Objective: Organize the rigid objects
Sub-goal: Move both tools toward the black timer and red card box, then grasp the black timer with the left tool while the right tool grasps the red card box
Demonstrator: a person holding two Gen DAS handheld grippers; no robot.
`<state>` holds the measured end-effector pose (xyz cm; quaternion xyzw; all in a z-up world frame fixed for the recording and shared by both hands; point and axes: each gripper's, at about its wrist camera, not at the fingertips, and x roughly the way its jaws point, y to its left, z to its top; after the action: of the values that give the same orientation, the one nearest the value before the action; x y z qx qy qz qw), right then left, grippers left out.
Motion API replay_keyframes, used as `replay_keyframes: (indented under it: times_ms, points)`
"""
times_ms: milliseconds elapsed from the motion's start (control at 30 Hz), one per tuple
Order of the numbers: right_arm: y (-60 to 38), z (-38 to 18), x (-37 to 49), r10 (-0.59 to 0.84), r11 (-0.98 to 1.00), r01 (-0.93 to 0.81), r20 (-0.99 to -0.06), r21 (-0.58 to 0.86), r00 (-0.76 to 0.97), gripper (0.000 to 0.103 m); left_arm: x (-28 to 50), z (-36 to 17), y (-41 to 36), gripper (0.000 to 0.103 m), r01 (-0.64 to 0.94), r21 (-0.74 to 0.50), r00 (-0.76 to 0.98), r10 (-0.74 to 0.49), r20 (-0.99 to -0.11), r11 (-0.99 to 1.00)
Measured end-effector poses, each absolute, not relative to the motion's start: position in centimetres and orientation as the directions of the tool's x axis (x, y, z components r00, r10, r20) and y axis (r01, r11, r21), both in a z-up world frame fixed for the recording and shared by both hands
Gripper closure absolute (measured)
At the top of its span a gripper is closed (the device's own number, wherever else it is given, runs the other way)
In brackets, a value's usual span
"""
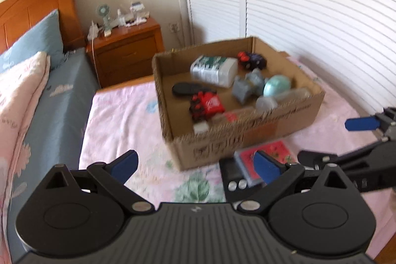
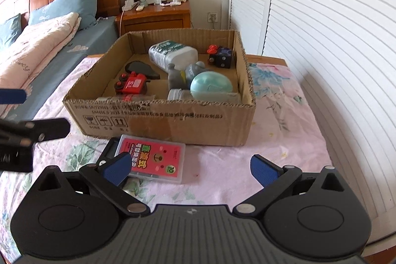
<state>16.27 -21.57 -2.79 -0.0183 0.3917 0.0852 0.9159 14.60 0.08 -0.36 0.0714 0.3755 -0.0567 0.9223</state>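
- Bed (image 2: 222, 180) under pink floral sheet: soft, yielding support; expect things to sink slightly when pressed from above.
- Cardboard box (image 2: 173, 120), open top, far of both tongs. Holds white bottle (image 2: 173, 53) lying on its side, grey figure (image 2: 183, 76), pale teal egg-shaped shell (image 2: 210, 87), red toy vehicle (image 2: 132, 85), dark cube toy (image 2: 221, 57), flat black piece (image 2: 141, 69), clear bottles along near wall.
- Flat clear case with red card (image 2: 153, 157) on sheet, just near of box, partly lying over a black device (image 1: 235, 180). Judged light, stiff, smooth plastic, likely slippery; best taken across its thin edges, one side tilted up first.
- Left tongs (image 1: 195, 167): wide apart, empty, nothing between pads.
- Right tongs (image 2: 190, 170): wide apart, empty, case just beyond left pad.
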Motion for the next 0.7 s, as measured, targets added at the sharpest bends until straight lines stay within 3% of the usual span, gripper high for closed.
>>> replay_keyframes:
  times_ms: [433,700]
  points:
    - [-16.4,-6.5,19.3,0.173,0.970,-0.242,-0.757,0.021,0.630,0.000,14.9,-3.2,4.4,0.004,0.066,0.046,0.677,-0.011,-0.736,0.997]
    - [-15.3,-8.0,20.8,0.112,0.980,-0.199,-0.761,-0.022,0.639,0.000,15.6,-4.0,5.7,0.004,0.050,0.000,0.659,-0.033,-0.751,0.999]
